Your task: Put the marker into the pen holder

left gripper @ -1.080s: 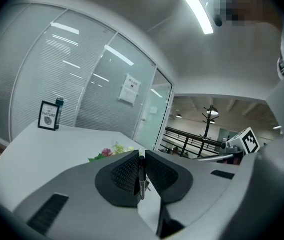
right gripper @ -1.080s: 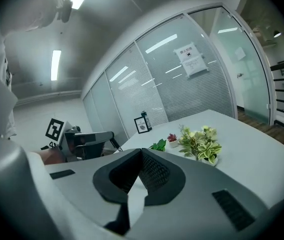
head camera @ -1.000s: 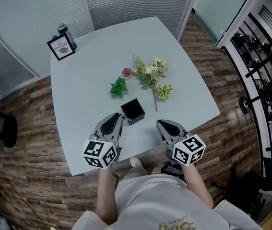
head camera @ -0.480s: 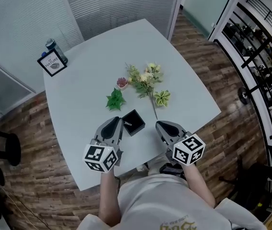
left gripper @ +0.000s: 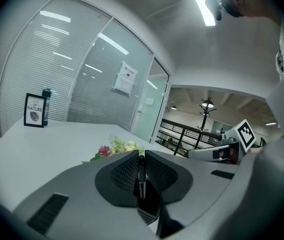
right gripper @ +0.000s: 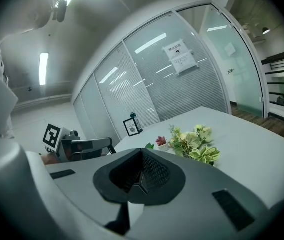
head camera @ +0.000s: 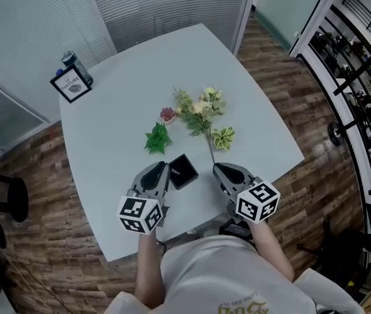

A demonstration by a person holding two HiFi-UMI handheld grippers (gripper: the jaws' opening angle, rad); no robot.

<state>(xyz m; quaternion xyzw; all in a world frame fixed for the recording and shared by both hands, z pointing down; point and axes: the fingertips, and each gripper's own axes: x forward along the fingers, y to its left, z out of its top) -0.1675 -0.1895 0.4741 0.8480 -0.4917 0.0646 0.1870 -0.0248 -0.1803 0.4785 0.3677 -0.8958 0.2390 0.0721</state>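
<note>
A black square pen holder (head camera: 182,171) stands on the white table (head camera: 120,103) near its front edge. My left gripper (head camera: 161,169) sits just left of the holder, shut on a thin dark marker (left gripper: 140,176) held upright between its pads. In the left gripper view the holder's dark box (left gripper: 151,204) lies right behind the marker. My right gripper (head camera: 218,170) rests to the right of the holder, shut with nothing in it. It also shows in the left gripper view as the right gripper (left gripper: 198,154), and the left gripper (right gripper: 107,143) appears in the right gripper view.
Artificial flowers (head camera: 201,108), a small green plant (head camera: 158,138) and a pink potted succulent (head camera: 167,114) lie beyond the holder. A framed sign (head camera: 71,85) and a can (head camera: 74,61) stand at the far left corner. The table's front edge runs under my grippers.
The head view has shifted. My left gripper has edged forward with the marker, so its tips now sit level with the pen holder. The right gripper has hardly moved.
</note>
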